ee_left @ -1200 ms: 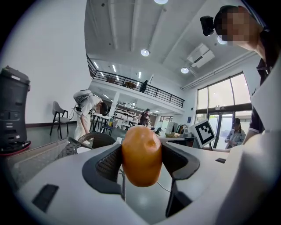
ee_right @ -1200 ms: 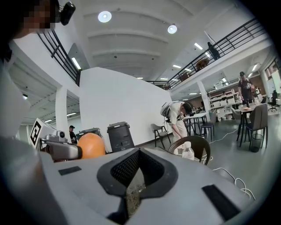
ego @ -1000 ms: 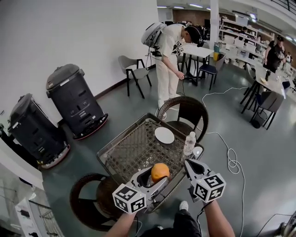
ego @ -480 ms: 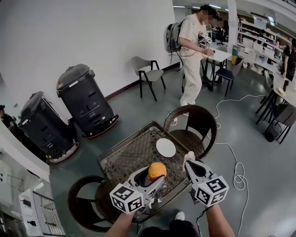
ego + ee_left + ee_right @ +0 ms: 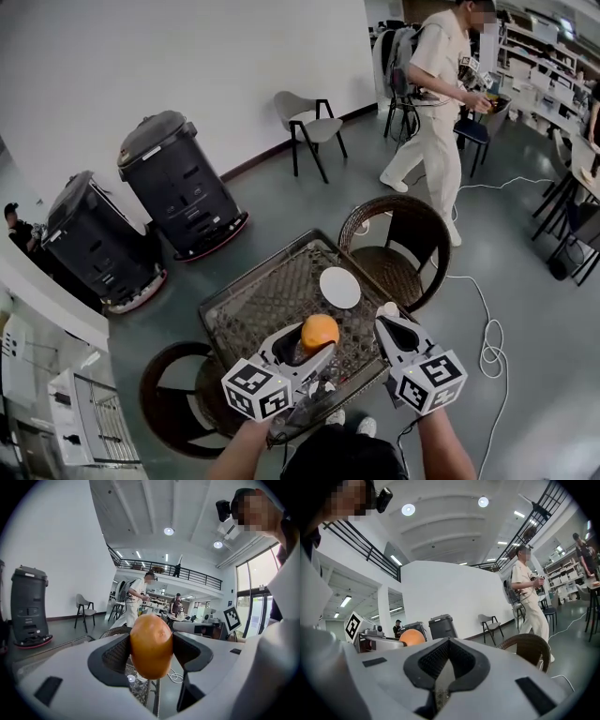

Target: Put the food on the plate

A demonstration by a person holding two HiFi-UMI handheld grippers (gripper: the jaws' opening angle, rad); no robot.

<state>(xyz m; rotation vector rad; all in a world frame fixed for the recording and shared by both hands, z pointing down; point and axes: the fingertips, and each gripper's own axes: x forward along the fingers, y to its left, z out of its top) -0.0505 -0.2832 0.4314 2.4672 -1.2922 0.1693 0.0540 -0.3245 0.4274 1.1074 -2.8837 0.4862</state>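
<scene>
An orange (image 5: 320, 333) is clamped between the jaws of my left gripper (image 5: 317, 339), held above the near edge of the wicker table (image 5: 262, 295). In the left gripper view the orange (image 5: 151, 645) fills the gap between the dark pads of that gripper (image 5: 151, 648). A white round plate (image 5: 339, 288) lies empty on the table's far right part, beyond the orange. My right gripper (image 5: 389, 326) hovers to the right of the orange, over the table's right corner; in its own view this gripper (image 5: 449, 643) has its tips together and holds nothing. That view also shows the orange (image 5: 411, 637) at the left.
Wicker chairs stand at the far right (image 5: 398, 246) and near left (image 5: 178, 398) of the table. Two black bins (image 5: 178, 192) (image 5: 94, 251) stand by the wall, with a grey chair (image 5: 309, 127) beyond. A person (image 5: 439, 89) walks at the back. A white cable (image 5: 489, 354) lies on the floor.
The left gripper with the orange has stayed over the table's near edge, slightly raised. The person at the back has walked to the right. The bottle by the right gripper is now hidden.
</scene>
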